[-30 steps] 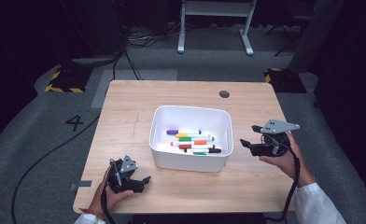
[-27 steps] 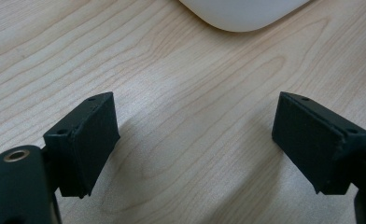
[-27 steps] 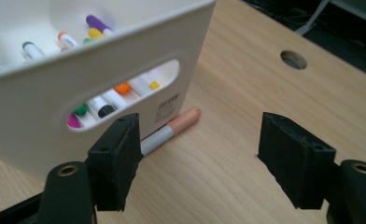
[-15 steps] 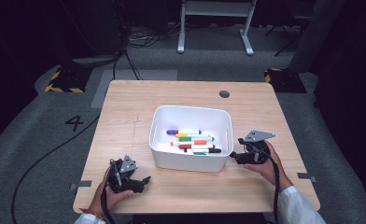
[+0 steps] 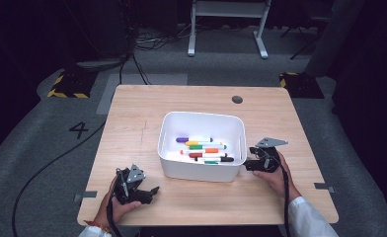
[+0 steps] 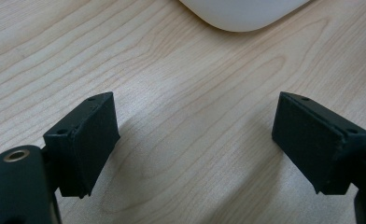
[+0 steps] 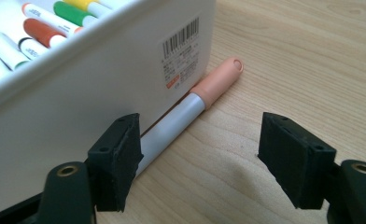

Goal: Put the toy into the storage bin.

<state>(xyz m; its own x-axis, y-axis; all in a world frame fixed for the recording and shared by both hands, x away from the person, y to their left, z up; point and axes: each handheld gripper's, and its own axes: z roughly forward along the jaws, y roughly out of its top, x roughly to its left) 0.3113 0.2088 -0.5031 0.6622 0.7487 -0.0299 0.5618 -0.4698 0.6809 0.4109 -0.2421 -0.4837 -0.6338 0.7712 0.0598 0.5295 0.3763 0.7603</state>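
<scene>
Peach-capped marker lies between right gripper's open jaws.

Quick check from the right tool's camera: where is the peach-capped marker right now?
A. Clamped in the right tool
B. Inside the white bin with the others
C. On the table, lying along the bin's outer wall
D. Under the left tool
C: the peach-capped marker lies on the table against the white bin wall, with the right tool open around it.

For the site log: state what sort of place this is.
Probably a lab or studio set up for recording. A lone wooden table stands on grey carpet with a number 4 marked on it, hazard-striped floor plates sit behind it, and cables trail across the dark floor.
</scene>
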